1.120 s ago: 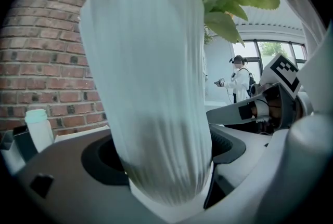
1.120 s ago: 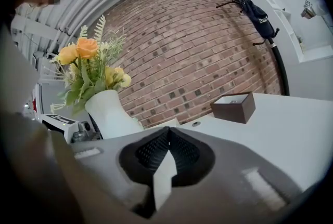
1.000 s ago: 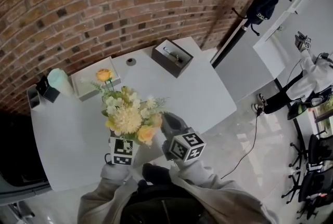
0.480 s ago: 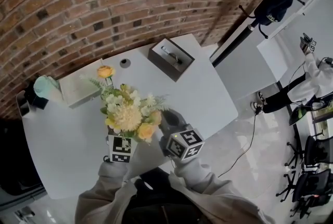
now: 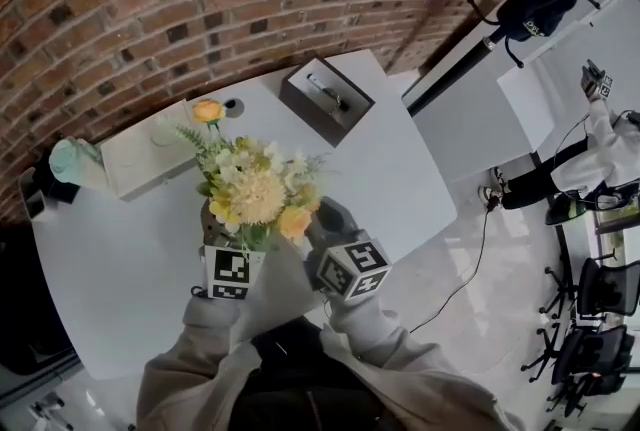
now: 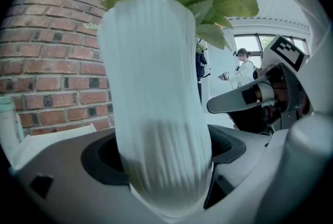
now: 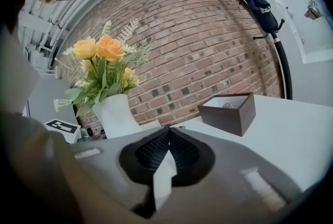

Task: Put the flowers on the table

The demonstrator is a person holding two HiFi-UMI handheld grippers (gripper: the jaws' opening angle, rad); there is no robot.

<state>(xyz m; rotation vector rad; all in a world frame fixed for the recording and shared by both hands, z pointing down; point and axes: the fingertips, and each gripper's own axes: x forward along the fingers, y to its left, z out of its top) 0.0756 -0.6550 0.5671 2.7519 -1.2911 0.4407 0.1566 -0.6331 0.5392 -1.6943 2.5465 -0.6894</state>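
Observation:
A bunch of yellow, orange and white flowers point(image 5: 255, 194) stands in a white ribbed vase point(image 6: 156, 114). My left gripper point(image 6: 161, 155) is shut on the vase's lower part, jaws wide round it. In the head view it sits over the near part of the white table point(image 5: 400, 169). The blooms hide the vase's base there, so I cannot tell if it touches the table. My right gripper point(image 5: 328, 219) is just right of the vase, shut with nothing in it. In the right gripper view its pads point(image 7: 177, 147) meet, with the vase point(image 7: 117, 114) to the left.
A dark brown open box point(image 5: 325, 99) sits at the table's far edge by the brick wall. A flat white box point(image 5: 140, 159) lies at the far left, with a teal thing point(image 5: 70, 159) beside it. A coat stand point(image 5: 540, 9), chairs and a person point(image 5: 600, 139) are off right.
The vase of flowers and both grippers have shifted a little farther in over the table. The left gripper's hold on the vase is the same, and the right gripper stays shut.

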